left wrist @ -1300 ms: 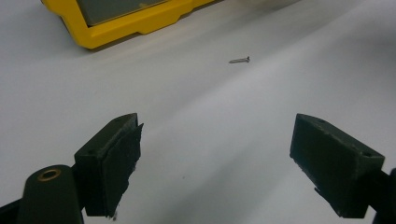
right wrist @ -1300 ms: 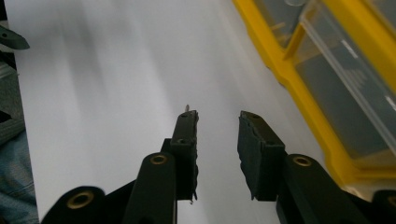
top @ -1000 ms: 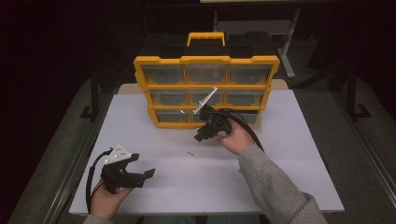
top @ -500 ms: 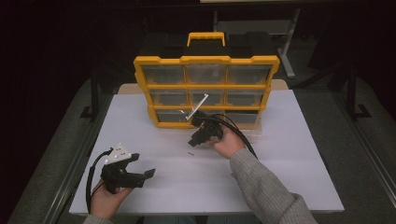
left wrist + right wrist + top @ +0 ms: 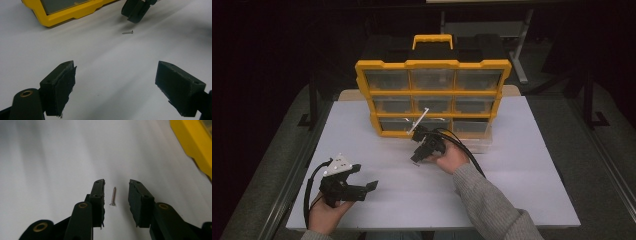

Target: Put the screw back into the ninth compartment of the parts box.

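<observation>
A small silver screw lies flat on the white table. My right gripper hangs just above it, pointing down, jaws open with the screw in the gap between them and touching neither pad. In the high view the right gripper is in front of the yellow drawer organizer, with the screw a faint speck just below its tips. My left gripper rests low at the front left, jaws wide open and empty. In the left gripper view the screw lies ahead, under the right gripper's tips.
The yellow organizer with clear drawers stands at the back middle of the table; its base corner lies close to the screw. A black cable trails from the right gripper. Dark floor surrounds the table's edges.
My right gripper has come down and toward the front left, from in front of the organizer's lower drawers to just over the screw. The left gripper has stayed put.
</observation>
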### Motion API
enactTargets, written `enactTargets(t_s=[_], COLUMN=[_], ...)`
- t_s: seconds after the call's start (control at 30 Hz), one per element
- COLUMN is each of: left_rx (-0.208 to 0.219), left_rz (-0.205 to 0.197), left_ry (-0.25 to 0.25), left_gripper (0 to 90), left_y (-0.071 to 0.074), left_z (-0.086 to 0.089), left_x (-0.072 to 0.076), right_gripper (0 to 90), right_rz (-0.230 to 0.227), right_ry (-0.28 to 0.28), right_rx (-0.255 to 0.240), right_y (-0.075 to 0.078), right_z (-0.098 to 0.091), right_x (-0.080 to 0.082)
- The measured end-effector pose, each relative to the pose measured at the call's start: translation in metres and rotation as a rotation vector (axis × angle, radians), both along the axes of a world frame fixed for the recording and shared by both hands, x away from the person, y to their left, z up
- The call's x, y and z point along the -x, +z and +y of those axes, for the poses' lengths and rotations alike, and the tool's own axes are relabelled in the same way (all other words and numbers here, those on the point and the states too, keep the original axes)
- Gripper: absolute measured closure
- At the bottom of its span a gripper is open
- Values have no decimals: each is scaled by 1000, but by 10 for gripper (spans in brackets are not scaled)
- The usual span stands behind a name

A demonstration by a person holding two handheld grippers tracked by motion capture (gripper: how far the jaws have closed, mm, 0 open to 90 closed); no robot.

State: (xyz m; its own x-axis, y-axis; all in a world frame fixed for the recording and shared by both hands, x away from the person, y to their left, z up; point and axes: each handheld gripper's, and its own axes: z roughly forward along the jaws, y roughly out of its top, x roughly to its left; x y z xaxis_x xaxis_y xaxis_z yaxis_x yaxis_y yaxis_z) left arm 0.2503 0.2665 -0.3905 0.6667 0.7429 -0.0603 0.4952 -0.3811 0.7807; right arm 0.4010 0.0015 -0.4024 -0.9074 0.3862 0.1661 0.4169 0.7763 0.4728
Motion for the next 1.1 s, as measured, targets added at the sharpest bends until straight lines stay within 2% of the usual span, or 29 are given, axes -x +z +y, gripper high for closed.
enactTargets(t_s=[0.03, 0.1, 0.2, 0.47, 0.6, 0.77, 1.1], left_rx=[1, 0, 3, 5, 4, 6, 1], left_rz=[0, 0, 4, 2, 1, 0, 0], left_ry=[0, 0, 2, 2, 3, 3, 0], left_gripper=[157, 157, 157, 157, 157, 157, 157], left_y=[0, 0, 0, 0, 1, 1, 0], left_z=[0, 0, 0, 0, 1, 0, 0], left_x=[0, 0, 0, 0, 1, 1, 1], right_gripper=[646, 654, 676, 754, 809, 860, 869], right_rz=[22, 8, 22, 16, 7, -29, 0], right_ry=[-23, 3, 2, 14, 14, 34, 41], right_rx=[16, 3, 15, 56, 71, 86, 75], right_y=[-1, -6, -11, -22, -23, -23, -23], right_z=[1, 2, 4, 11, 11, 13, 11], right_x=[1, 0, 0, 0, 1, 3, -2])
